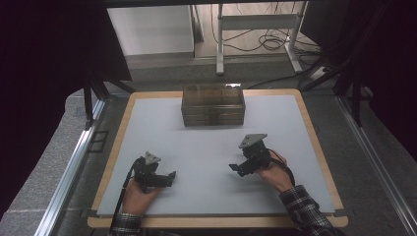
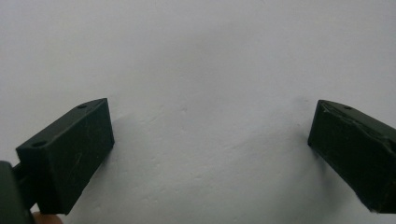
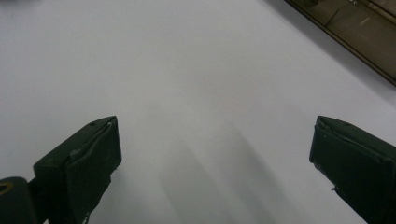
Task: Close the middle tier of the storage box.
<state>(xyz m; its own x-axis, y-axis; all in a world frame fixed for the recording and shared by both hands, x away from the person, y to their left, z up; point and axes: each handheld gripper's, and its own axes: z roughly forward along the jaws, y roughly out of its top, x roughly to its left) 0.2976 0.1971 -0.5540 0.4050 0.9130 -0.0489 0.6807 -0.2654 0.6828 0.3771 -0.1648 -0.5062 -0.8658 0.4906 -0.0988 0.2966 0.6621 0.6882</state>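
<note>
Left claw (image 1: pixel 169 178): held in the person's left hand (image 1: pixel 137 196) at the near left of the surface, low over the mat, pointing toward the middle. Its jaws stand wide apart with nothing between them; the left gripper view (image 2: pixel 210 154) shows bare pale mat in the gap.
Left sleeve (image 1: pixel 125 223): plaid, entering from the bottom edge.
Surface (image 1: pixel 113 162): wooden-edged board covered by a pale grey mat (image 1: pixel 211 147) that leaves a strip of wood showing on all sides.
Storage box (image 1: pixel 213 105): translucent, smoky-brown, rectangular, with drawer-like layers on its front. It sits at the far middle of the mat, well apart from both claws. One corner of it appears at the top right of the right gripper view (image 3: pixel 359 32).
Right claw (image 1: pixel 235 168): held in the person's right hand (image 1: pixel 275 174) at the near right, tilted toward the middle, a grey three-cornered plate (image 1: pixel 253 140) on top. Its jaws are spread wide and empty; the right gripper view (image 3: pixel 215 163) shows only mat between them.
Right sleeve (image 1: pixel 307 211): plaid, at the bottom right.
Background: floor beyond the surface with a white table frame (image 1: pixel 255 29) and loose cables (image 1: pixel 265 44).
</note>
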